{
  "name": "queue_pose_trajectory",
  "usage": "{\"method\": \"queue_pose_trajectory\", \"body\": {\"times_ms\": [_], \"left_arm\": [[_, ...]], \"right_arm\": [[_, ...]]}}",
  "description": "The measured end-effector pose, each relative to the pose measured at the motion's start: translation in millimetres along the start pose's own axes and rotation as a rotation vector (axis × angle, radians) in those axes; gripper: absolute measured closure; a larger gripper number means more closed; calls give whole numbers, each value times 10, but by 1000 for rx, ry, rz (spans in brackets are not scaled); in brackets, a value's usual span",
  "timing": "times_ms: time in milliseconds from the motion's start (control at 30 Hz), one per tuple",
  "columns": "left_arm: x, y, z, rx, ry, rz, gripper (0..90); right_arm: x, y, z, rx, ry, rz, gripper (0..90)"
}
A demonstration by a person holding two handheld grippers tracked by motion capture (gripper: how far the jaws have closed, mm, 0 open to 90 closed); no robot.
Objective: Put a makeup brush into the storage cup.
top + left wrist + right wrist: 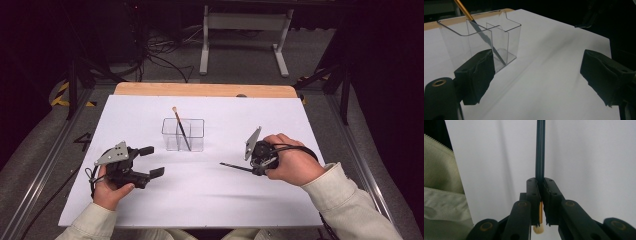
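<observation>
White sheeting covers the surface [210, 200], with a strip of bare wood at its far edge and a dark room with cables and a grey stand beyond. Left tool [150, 161] rests low on the sheet in the person's left hand [107, 192], its two black jaws spread wide with nothing between them; in the left gripper view the sheet lies bare in the gap. Ahead of that tool and a little to its right stands a clear plastic organiser [183, 134] with compartments, and a paintbrush [181, 129] with an orange handle leans in it, tip down. Right tool [256, 170], gripped by the right hand [292, 160], has its jaws pressed tight on a second paintbrush [236, 167], whose dark shaft sticks out level from the jaws toward the left tool, above the sheet as far as can be judged. In the right gripper view an orange stretch and a pale end show behind the pads.
</observation>
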State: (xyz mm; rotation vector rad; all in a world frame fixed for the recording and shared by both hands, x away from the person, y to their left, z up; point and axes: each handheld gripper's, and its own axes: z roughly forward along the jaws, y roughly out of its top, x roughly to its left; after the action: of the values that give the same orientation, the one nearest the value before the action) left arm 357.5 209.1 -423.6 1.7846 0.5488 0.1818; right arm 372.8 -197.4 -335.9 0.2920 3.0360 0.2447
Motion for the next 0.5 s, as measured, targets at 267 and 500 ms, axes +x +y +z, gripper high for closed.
{"method": "queue_pose_trajectory", "body": {"times_ms": [267,500], "left_arm": [[-21,21,28,-9,-29,-10,139],[-42,55,75,-11,-61,0,159]], "right_arm": [[-24,60,-89,-64,45,-24,840],[-42,131,-157,-66,50,-75,839]]}}
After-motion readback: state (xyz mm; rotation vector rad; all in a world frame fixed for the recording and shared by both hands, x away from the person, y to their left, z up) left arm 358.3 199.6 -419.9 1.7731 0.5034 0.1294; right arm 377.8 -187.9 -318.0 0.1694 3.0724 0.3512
